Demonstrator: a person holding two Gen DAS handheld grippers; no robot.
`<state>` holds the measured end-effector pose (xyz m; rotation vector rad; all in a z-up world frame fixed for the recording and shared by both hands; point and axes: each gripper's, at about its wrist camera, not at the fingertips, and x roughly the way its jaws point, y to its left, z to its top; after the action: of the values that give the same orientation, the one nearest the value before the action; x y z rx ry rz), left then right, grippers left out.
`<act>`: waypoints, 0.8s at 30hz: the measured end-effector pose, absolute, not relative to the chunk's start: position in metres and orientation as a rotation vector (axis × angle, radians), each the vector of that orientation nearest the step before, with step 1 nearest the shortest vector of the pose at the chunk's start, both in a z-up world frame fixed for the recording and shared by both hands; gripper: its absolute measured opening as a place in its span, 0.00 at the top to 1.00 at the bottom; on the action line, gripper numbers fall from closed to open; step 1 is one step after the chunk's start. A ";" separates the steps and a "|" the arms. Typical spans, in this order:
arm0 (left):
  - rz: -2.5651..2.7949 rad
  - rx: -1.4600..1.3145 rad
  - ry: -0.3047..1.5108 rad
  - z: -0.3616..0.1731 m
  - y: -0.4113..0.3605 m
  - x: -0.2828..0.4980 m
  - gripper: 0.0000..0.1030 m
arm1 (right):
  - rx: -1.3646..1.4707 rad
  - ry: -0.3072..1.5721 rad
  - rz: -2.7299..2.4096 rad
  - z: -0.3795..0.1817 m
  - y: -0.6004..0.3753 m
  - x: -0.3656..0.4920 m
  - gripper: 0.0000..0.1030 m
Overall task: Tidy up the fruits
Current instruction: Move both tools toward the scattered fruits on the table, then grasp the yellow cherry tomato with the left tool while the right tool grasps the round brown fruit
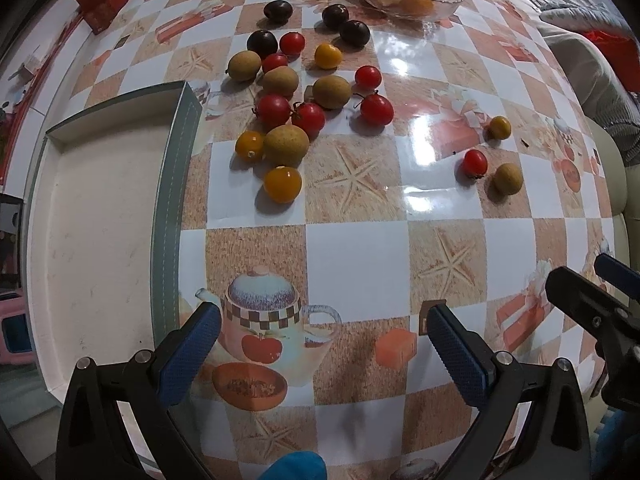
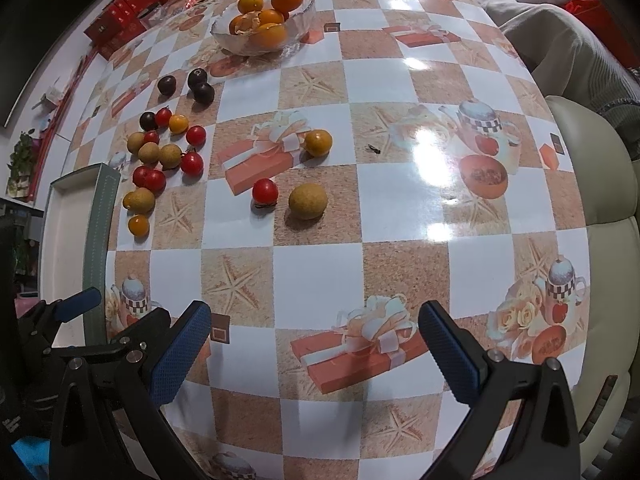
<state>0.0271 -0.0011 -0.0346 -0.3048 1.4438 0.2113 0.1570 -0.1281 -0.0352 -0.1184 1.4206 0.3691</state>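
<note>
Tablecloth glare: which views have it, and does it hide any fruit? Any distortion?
Left wrist: bright patches on the tablecloth right of the fruit pile, no fruit washed out. Right wrist: glare right of the longan, fruit clear. Both views bend the checks strongly at the edges.

Loose fruits (image 1: 288,112) clustered beside empty white tray (image 1: 100,216); three strays (image 2: 296,176) apart; oranges in glass bowl (image 2: 296,40).

No readable text, label or number anywhere.
</note>
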 end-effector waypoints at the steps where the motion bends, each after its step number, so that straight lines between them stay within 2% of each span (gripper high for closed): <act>1: 0.216 -0.305 1.444 -0.035 -0.001 0.028 0.00 | -0.118 1.422 0.368 -0.036 -0.129 0.158 0.00; 16: 0.284 -0.355 1.354 -0.059 0.031 0.067 0.00 | -0.193 1.385 0.408 -0.062 -0.137 0.180 0.00; 24: 0.326 -0.356 1.368 -0.084 0.054 0.107 0.00 | -0.234 1.360 0.474 -0.079 -0.116 0.194 0.00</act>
<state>0.1075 0.0544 -0.0841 -0.3564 1.3680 0.3265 0.1939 -0.1163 -0.0794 -0.2340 1.3598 0.4741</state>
